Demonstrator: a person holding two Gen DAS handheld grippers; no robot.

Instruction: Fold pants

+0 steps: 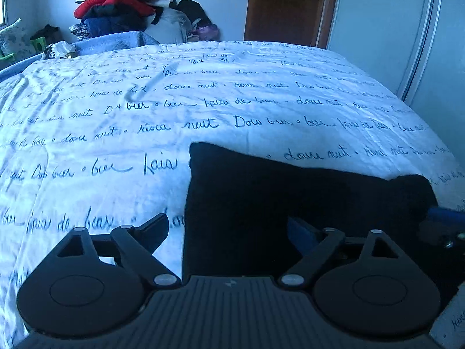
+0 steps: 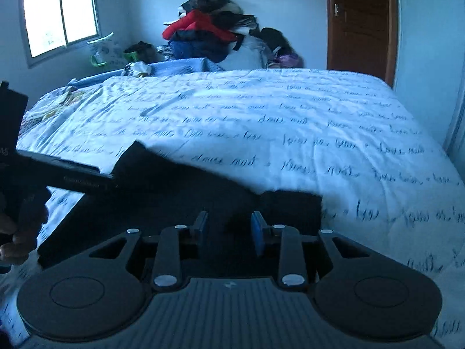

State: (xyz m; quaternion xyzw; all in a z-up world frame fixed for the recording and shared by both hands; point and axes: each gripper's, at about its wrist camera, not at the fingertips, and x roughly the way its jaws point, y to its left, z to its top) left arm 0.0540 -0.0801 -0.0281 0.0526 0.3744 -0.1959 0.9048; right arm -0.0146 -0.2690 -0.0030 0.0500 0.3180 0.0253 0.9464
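Nearest us in the left wrist view, our left gripper stands with its jaws wide apart over the near edge of the black pants, clamping nothing; they lie folded on the script-printed bedspread. From the right wrist view, our right gripper hangs over the pants with jaws slightly apart, nothing pinched.

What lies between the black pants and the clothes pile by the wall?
Only bedspread between pants and clothes pile, with a blue blanket at the far edge; left wrist view.
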